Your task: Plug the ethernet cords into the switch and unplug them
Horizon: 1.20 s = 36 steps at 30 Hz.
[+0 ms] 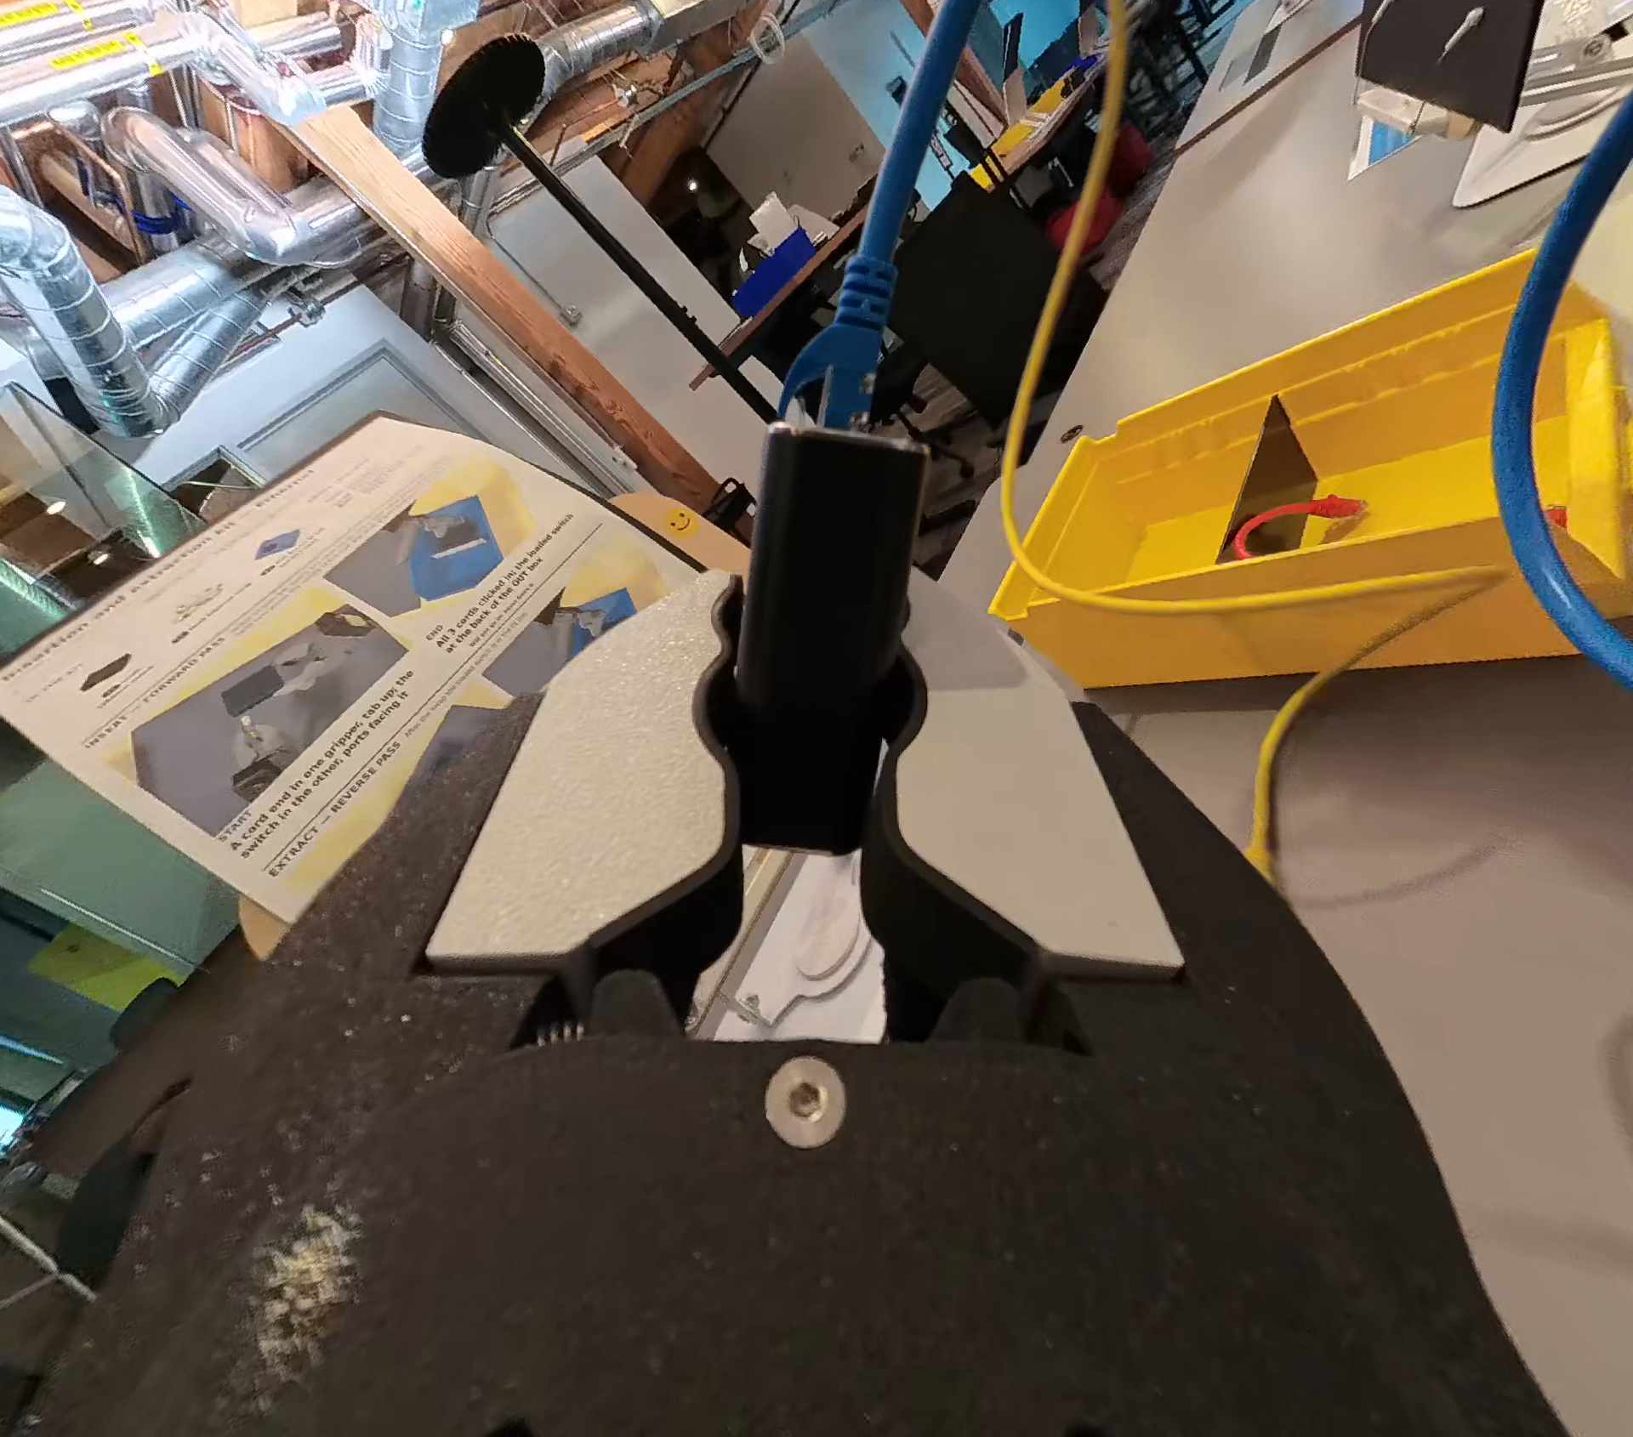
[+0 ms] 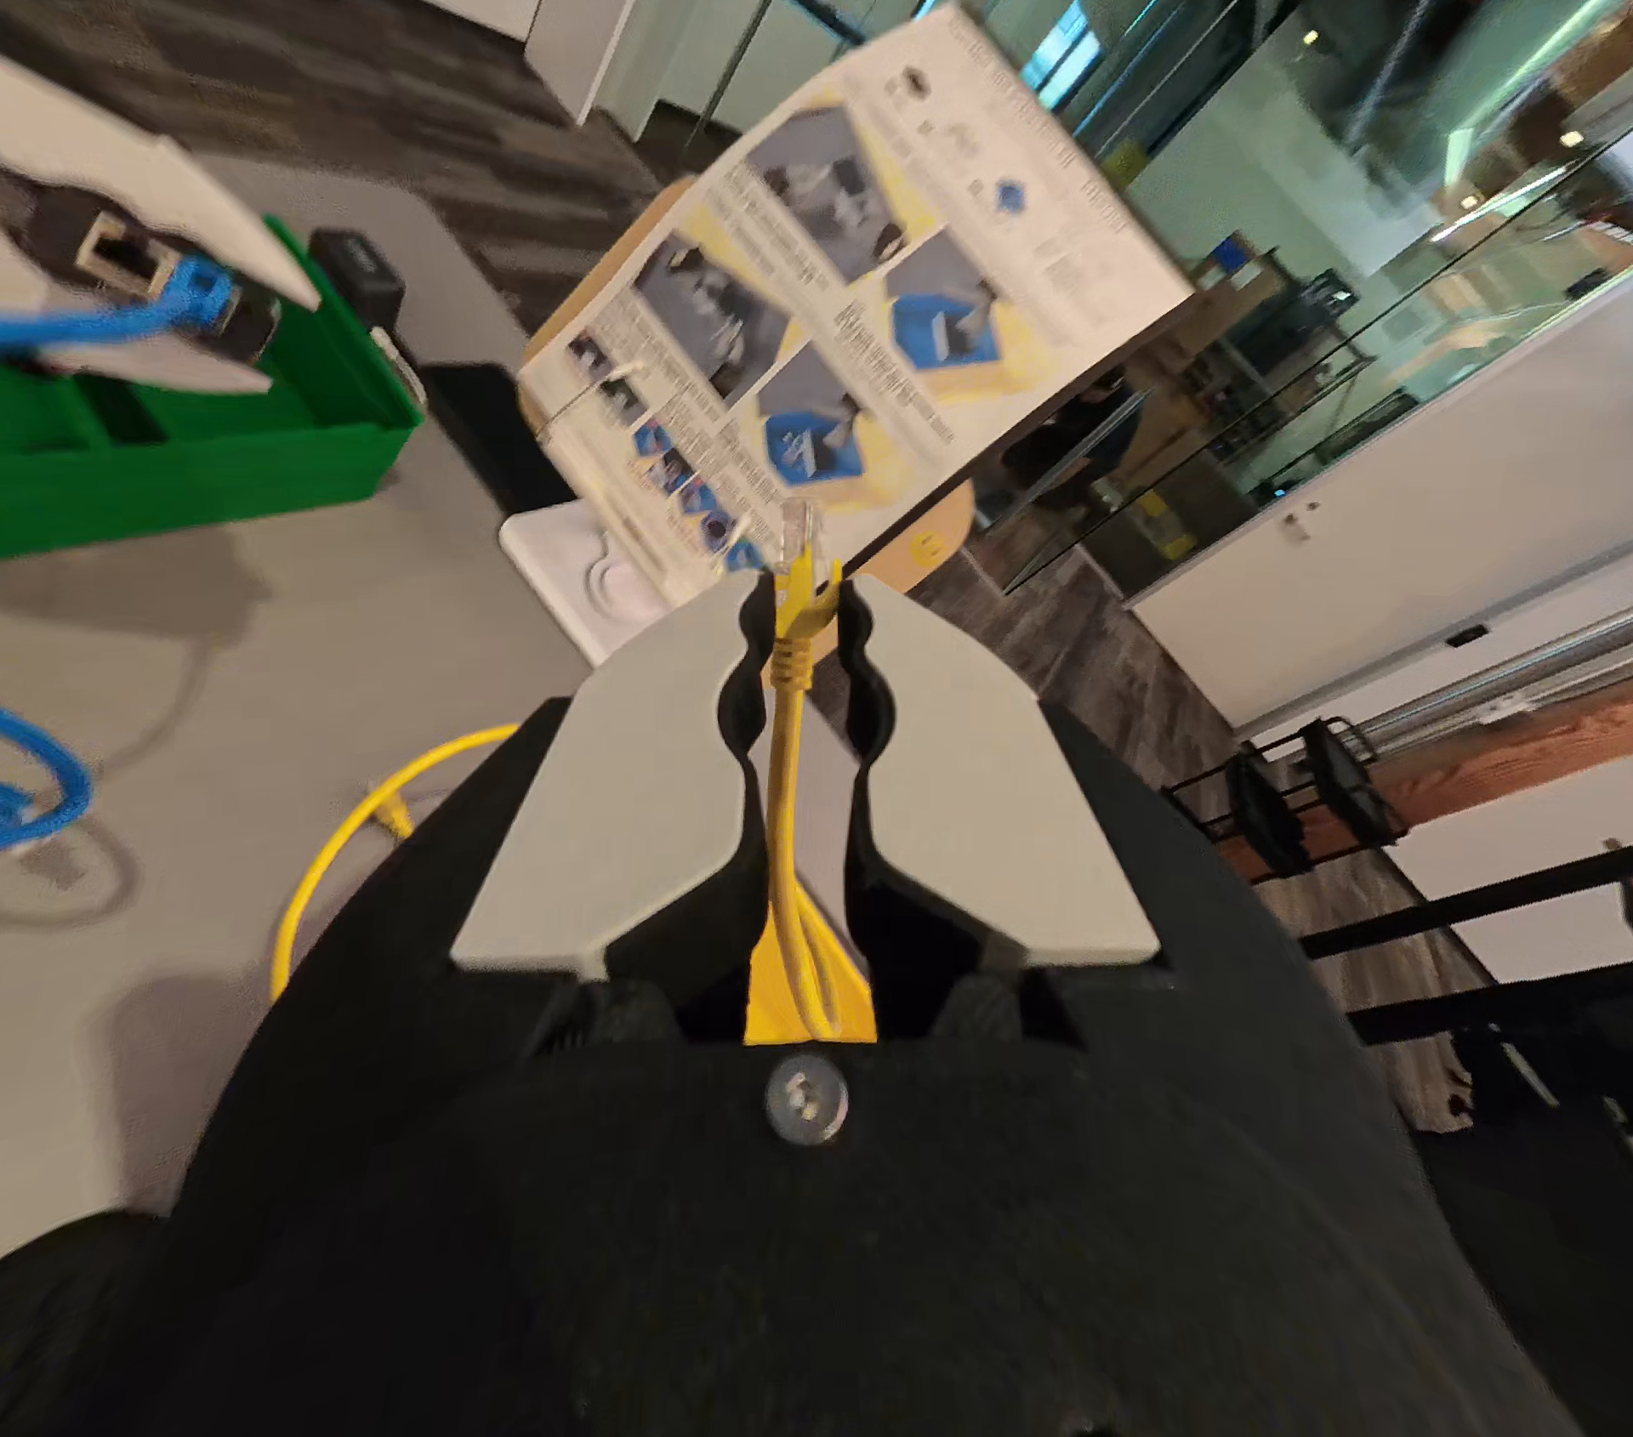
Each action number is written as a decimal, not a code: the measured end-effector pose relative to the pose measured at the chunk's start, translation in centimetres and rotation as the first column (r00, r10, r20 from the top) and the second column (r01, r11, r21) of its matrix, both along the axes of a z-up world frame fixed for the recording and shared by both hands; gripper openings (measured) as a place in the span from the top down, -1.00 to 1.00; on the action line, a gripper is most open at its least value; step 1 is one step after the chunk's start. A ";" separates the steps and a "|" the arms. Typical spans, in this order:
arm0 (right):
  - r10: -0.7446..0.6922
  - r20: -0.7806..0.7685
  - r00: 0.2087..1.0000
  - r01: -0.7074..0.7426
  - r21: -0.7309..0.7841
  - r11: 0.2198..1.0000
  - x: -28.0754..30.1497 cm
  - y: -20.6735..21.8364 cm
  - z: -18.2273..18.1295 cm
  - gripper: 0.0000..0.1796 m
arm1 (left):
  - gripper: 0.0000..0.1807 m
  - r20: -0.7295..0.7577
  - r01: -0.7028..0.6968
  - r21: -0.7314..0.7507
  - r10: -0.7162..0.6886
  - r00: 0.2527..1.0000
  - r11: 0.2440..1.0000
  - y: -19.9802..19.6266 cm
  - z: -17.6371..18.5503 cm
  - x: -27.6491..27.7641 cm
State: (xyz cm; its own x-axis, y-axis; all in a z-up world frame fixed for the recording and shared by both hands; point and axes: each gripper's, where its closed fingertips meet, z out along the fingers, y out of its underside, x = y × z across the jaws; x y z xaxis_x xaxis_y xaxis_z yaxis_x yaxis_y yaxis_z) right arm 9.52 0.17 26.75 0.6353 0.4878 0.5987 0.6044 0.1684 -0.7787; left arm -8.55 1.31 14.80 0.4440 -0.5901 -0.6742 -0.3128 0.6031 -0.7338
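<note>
Two tools: left tool (image 1: 808, 652) clamps the black switch (image 1: 826, 564) bearing a blue cord (image 1: 919, 96); right tool (image 2: 800, 599) pinches the yellow cord (image 2: 789, 697), plug protruding beyond its tips.

In the left wrist view, the switch (image 1: 826, 582) sits between the fingers of the left gripper (image 1: 817, 652), in the middle of the frame. A cord (image 1: 919, 96) is plugged into its far end and runs up to the top. A bin (image 1: 1149, 599) lies on the surface (image 1: 1414, 909) at the right. A printed sheet (image 1: 292, 644) stands at the left.
</note>
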 end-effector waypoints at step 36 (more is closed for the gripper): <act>-0.222 -0.081 0.972 0.229 0.091 0.969 11.5 -1.7 9.3 0.83 | 0.71 -0.120 -0.032 0.006 0.033 0.992 0.999 0.2 -1.8 0.9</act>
